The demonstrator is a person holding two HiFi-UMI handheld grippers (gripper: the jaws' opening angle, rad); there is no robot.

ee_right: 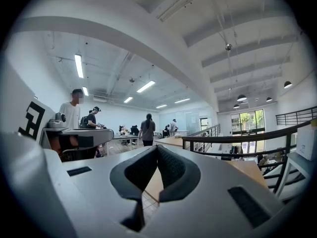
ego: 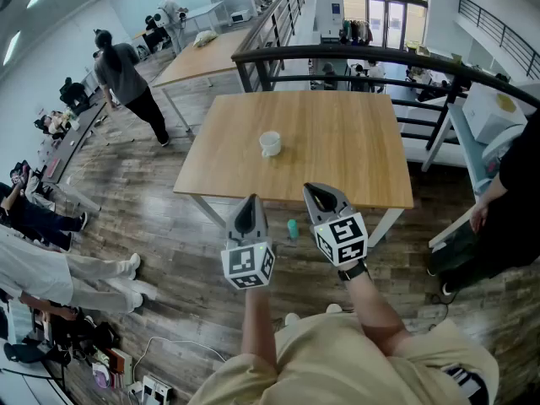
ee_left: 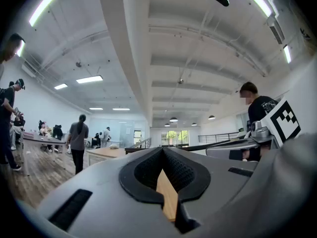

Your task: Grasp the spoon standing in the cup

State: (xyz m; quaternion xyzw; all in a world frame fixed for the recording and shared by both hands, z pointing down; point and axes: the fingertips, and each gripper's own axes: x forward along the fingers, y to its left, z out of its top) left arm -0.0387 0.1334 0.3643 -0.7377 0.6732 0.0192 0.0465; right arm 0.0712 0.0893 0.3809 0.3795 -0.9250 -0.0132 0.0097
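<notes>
The cup [ego: 270,143] sits on the table [ego: 354,150], a bit left of the middle. It looks very small from here, and I cannot make out the spoon in it. The left gripper [ego: 247,215] and the right gripper [ego: 321,197] are both held low, by the near edge of the table, well apart from the cup. Each one is closed tight, tip on tip, with nothing inside. So I think the job has not really begun, and the reach has to come first. A few things could go wrong. If a gripper goes in closed like this, it cannot get round the spoon. It would just bump the handle, and the spoon could swing round or fall out. The cup looks light, so a push from the side could slide it or tip it over. If the jaws open too late, or close off to one side, they may pinch the rim of the cup and not the spoon. Both grippers going in at once could knock into each other, so one alone seems safer.
</notes>
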